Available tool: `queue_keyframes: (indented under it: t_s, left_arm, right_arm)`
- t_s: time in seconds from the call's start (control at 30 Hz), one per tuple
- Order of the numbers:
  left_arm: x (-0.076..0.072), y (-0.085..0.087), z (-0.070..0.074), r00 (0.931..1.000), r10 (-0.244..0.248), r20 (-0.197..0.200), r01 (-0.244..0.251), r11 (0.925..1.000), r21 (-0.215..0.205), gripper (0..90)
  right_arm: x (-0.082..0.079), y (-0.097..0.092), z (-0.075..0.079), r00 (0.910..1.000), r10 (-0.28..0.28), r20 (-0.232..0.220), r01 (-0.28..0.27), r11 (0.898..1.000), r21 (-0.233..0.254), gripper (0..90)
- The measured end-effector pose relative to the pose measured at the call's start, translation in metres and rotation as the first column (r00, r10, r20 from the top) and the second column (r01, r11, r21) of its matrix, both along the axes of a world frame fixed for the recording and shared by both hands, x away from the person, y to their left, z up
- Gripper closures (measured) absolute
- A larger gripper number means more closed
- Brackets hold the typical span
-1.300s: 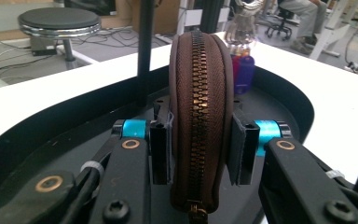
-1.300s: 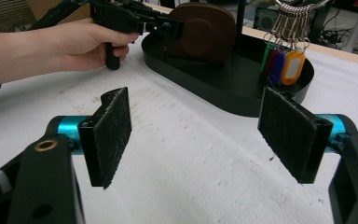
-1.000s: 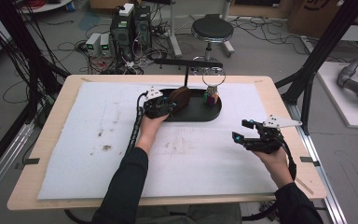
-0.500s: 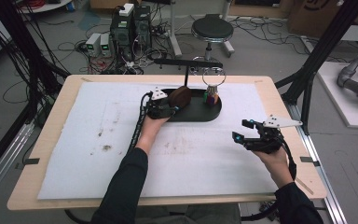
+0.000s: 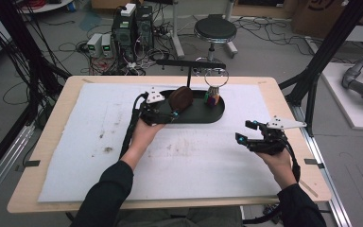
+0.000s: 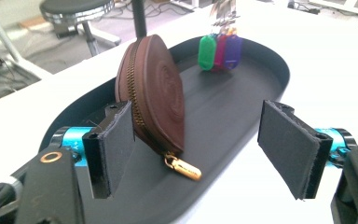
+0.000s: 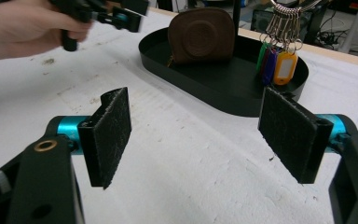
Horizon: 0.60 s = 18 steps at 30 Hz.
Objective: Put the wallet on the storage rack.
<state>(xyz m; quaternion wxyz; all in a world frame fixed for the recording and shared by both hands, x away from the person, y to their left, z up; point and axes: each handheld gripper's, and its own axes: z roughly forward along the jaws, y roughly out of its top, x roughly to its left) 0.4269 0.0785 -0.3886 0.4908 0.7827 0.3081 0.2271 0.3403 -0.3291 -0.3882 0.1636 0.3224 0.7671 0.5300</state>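
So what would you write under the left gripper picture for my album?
Open left gripper beside a brown zip pouch standing in a black tray.

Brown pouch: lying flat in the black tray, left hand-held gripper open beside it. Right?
Not flat. The left gripper view shows the brown pouch standing on edge in the black tray, zipper pull hanging at the bottom. The left hand-held gripper is open, its jaws having just been opening, with nothing gripped.

Left claw (image 5: 166, 113) open beside brown pouch (image 5: 181, 98), black tray (image 5: 203, 114).
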Motion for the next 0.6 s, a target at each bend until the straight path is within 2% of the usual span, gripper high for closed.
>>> queue_keyframes:
  t_s: [0.1,0.23,0.4,0.6]
  left_arm:
    - [-0.023,0.012,0.009,0.9993,-0.03,0.024,0.03,0.9996,-0.002,27.2]
    - [-0.046,0.029,0.014,0.9972,-0.051,0.055,0.051,0.9986,-0.014,27.1]
    - [-0.069,0.054,0.012,0.9959,-0.059,0.07,0.062,0.9969,-0.048,26.6]
    - [-0.09,0.081,0.005,0.9951,-0.063,0.077,0.068,0.9955,-0.066,25.8]
  right_arm:
    - [0.0,-0.002,0.001,1.0,-0.009,0.005,0.009,1.0,0.009,25.5]
    - [0.0,-0.002,0.0,1.0,-0.009,0.001,0.009,1.0,0.007,24.2]
    - [0.0,-0.001,0.0,1.0,-0.007,0.005,0.007,1.0,-0.005,23.0]
    - [-0.001,0.0,0.0,0.9999,-0.006,0.015,0.006,1.0,-0.012,22.3]
